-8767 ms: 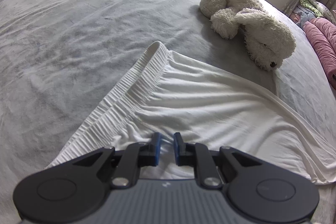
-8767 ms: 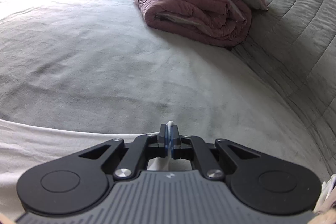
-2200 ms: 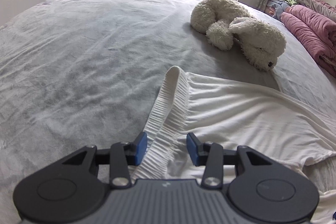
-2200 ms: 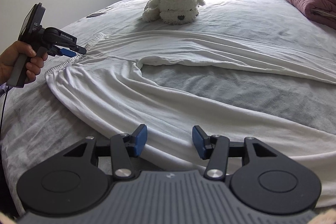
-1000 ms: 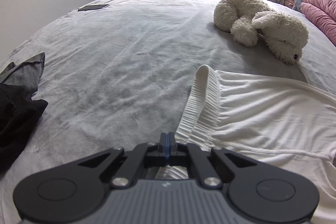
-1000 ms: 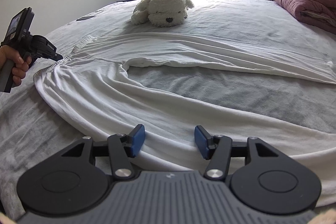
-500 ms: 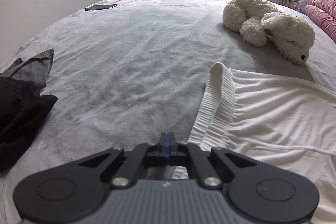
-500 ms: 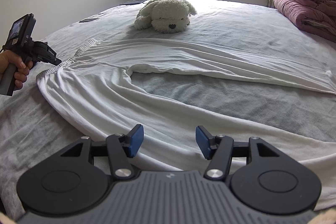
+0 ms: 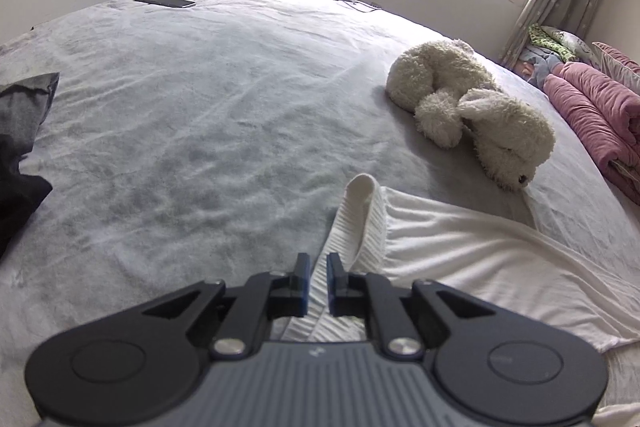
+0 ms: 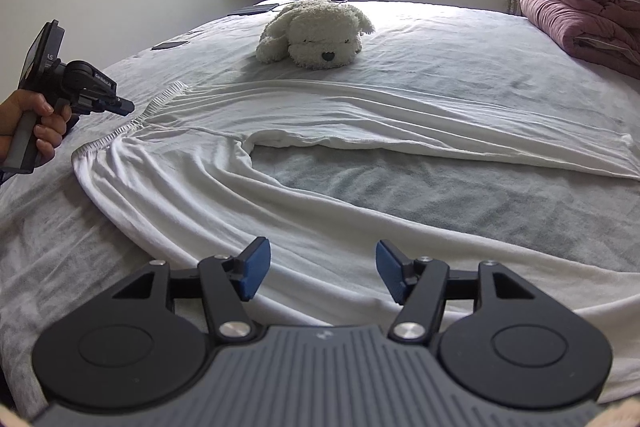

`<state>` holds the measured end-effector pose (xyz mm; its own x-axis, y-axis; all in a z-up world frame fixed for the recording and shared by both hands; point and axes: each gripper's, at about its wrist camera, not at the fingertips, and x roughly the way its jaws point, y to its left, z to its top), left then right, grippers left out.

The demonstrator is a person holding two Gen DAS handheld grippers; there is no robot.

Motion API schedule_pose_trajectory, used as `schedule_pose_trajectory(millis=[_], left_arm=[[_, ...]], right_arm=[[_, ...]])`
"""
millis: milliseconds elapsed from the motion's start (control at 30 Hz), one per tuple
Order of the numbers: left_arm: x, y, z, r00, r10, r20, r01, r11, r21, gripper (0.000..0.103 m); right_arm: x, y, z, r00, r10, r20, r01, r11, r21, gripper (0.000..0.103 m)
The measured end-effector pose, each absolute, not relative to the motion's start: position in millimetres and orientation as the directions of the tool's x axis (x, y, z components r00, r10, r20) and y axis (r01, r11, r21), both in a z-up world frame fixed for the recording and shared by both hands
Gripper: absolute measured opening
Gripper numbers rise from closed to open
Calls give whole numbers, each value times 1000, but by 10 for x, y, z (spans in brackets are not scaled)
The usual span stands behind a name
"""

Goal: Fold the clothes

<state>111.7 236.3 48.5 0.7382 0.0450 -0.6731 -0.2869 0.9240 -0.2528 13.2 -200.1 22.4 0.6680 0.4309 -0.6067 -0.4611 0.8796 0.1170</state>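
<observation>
White trousers (image 10: 280, 187) lay spread flat across the grey bed (image 9: 180, 115), their two legs running apart toward the right side of the right wrist view, with a strip of bare bedcover between them. The ribbed waistband (image 9: 352, 227) sat at the left end, its far corner slightly curled up.

The left gripper (image 9: 317, 285) hovered right at that waistband. Its jaws had just been opening and stood a narrow gap apart, the ribbed fabric showing between them without being pinched. From the other side, a hand (image 10: 38, 125) could be seen around that tool's handle.

The right gripper (image 10: 322, 275) hung low over the nearer trouser leg with its blue pads (image 10: 256, 269) well apart; they had just been opening a little further, and gripped nothing.

A fluffy white toy dog (image 10: 316, 31) lay just beyond the far leg. A rolled pink quilt (image 10: 584, 15) rested at the bed's right edge, a dark garment (image 9: 20, 147) at the left, and a phone (image 9: 164, 1) near the far side.
</observation>
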Motion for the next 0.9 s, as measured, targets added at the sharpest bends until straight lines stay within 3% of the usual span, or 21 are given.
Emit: schedule_pose_trajectory(millis=[133, 400, 667, 900], left_arm=[[1166, 2301, 458, 746, -41, -664, -215, 930, -299, 31], [1290, 2242, 326, 715, -17, -699, -211, 948, -239, 39], [1331, 2166, 333, 690, 45, -723, -208, 968, -139, 5], [1277, 2150, 416, 705, 60, -707, -196, 974, -112, 0]], right_arm=[[139, -2012, 216, 665, 431, -610, -459, 880, 121, 64], [126, -2019, 207, 656, 437, -615, -465, 876, 127, 66], [129, -2008, 195, 652, 437, -620, -467, 875, 126, 66], [109, -2006, 204, 653, 441, -616, -472, 873, 124, 66]])
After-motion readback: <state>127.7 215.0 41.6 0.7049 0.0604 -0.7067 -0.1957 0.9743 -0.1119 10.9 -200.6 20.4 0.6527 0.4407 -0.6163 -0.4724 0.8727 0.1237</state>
